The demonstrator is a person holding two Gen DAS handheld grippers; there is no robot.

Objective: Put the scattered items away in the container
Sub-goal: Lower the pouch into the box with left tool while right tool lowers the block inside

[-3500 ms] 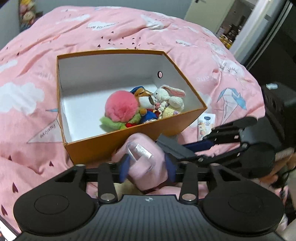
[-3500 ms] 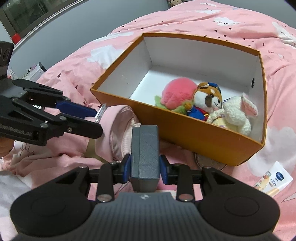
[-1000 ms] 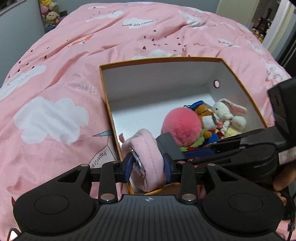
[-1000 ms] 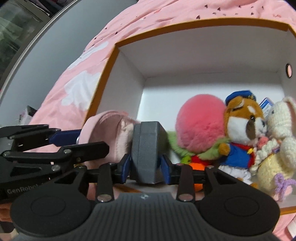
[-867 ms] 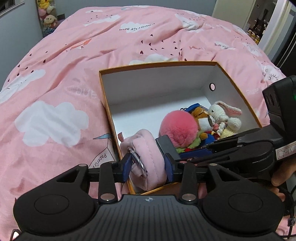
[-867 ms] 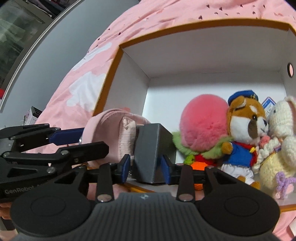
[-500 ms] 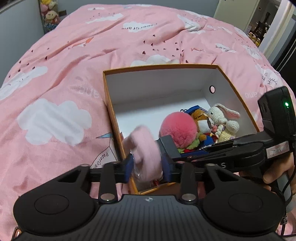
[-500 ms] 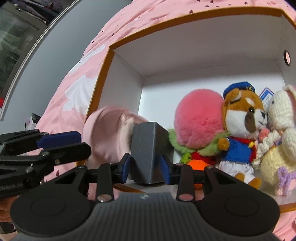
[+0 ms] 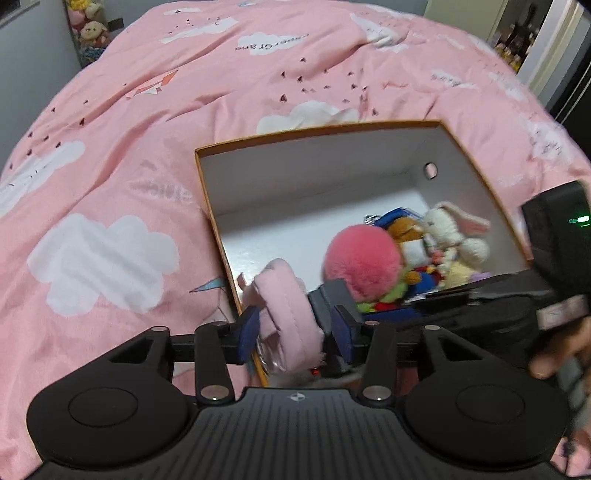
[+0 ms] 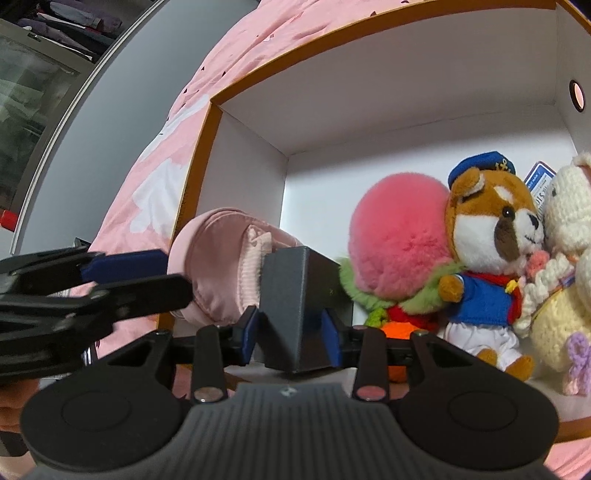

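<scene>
The orange box [image 9: 317,134] with a white inside lies on the bed. A pink plush ball [image 9: 362,254], a dog toy [image 10: 491,240] and a knitted bunny [image 9: 454,229] fill its right end. My left gripper [image 9: 294,332] hangs over the box's near left corner. Its jaws are opening, and the pink padded pouch [image 9: 288,314] sits loosely between them. Right beside the pouch [image 10: 218,266], my right gripper [image 10: 290,332] is shut on a dark grey box [image 10: 299,295], low inside the orange box [image 10: 199,147] and close to the plush ball [image 10: 399,240].
A pink duvet with white clouds [image 9: 147,166] covers the bed all around the box. A person's hand [image 9: 561,350] holds the right gripper's handle. Stuffed toys [image 9: 88,26] stand on a shelf at the back left, and a dark glass-fronted cabinet [image 10: 37,74] lines the left.
Both grippers carried the pouch and the grey box from the bed in front of the box to its near left corner. The left jaws now stand wider around the pouch.
</scene>
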